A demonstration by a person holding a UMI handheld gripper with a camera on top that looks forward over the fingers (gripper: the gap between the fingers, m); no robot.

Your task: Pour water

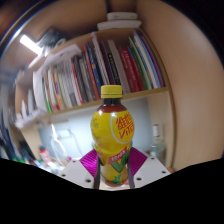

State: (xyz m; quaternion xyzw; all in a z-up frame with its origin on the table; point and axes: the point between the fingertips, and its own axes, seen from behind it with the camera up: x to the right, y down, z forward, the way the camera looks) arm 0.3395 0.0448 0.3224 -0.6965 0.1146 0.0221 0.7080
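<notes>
A yellow drink bottle (112,130) with a yellow cap and a fruit label stands upright between my gripper's (112,166) two fingers. Both magenta pads (92,163) press against its lower sides, so the gripper is shut on it. The bottle is raised in front of a bookshelf and fills the middle of the gripper view. Its base is hidden below the fingers. I see no cup or other vessel for receiving liquid.
A wooden bookshelf (150,94) packed with upright books (100,70) runs behind the bottle. Below the shelf, a clear glass bottle (156,143) stands to the right and small items (40,153) crowd the left. A ceiling light (31,44) glows at upper left.
</notes>
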